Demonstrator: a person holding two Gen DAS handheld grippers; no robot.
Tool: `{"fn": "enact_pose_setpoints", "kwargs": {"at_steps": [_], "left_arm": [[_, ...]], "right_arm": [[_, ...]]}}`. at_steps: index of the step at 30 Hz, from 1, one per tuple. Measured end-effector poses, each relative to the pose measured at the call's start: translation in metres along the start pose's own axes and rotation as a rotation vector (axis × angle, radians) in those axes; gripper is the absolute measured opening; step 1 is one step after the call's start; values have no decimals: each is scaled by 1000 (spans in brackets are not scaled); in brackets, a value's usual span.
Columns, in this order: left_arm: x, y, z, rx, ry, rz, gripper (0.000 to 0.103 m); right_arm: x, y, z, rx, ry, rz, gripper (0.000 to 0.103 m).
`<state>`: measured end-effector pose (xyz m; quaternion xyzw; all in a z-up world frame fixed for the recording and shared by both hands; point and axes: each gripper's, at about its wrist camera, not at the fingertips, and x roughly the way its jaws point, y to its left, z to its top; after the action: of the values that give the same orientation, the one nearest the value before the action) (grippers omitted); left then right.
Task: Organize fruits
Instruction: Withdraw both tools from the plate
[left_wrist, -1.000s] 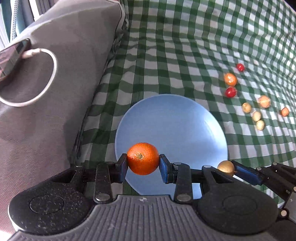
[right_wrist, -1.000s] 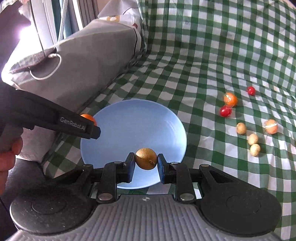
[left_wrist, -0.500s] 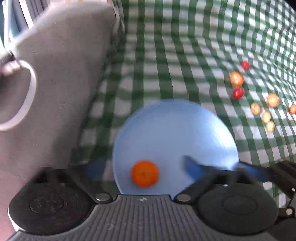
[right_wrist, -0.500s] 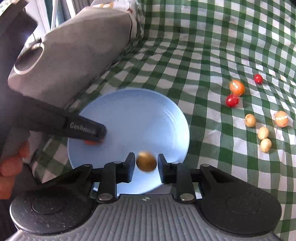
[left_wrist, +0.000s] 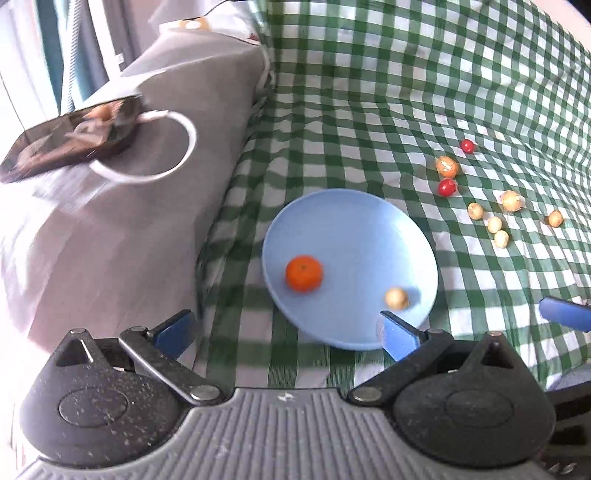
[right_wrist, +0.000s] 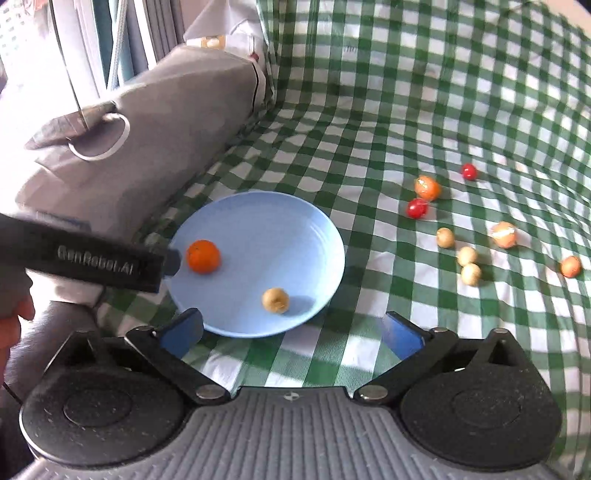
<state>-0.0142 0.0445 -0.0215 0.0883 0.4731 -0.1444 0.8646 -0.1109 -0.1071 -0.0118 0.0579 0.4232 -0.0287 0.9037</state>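
Two grippers hang over the checked cloth, both spread wide with nothing between their blue pads: the left gripper (left_wrist: 286, 330) sits just short of the near rim of the blue plate (left_wrist: 354, 221), and the right gripper (right_wrist: 291, 328) hovers at that same near rim from its own side. On the plate lie a mandarin (left_wrist: 304, 273) toward the left and a small tan round fruit (left_wrist: 396, 298), perhaps a longan, near the front edge; the two are apart from each other. Out to the right on the green-and-white cloth (right_wrist: 369, 110) the rest is scattered loose: two cherry tomatoes (right_wrist: 416, 208), three more tan fruits (right_wrist: 466, 256) bunched close, and several orange ones (right_wrist: 427, 187). A grey cushion (left_wrist: 147, 221) with a phone (left_wrist: 74, 142) and a white cable on it borders the plate on the left.

Most of the sorting looks undone. The tan fruit lies so near the shallow rim that a bump from either finger could tip it off, and it appears blurred, so it may be rolling. The soft, creased cloth could let the plate tilt, and round fruits may skid from a pinch that lands off centre
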Motion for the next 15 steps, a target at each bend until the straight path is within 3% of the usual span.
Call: {"fn": "enact_pose_setpoints", "kwargs": {"at_steps": [8,15], "left_arm": [[-52,4,-14,-19,-93,4,103],[-78,1,-21,-15,-134,-4,103]], "right_arm": [[-60,13,-12,1,-127,-21,102],[-89,16,-26,20,-165,-25,102]]}}
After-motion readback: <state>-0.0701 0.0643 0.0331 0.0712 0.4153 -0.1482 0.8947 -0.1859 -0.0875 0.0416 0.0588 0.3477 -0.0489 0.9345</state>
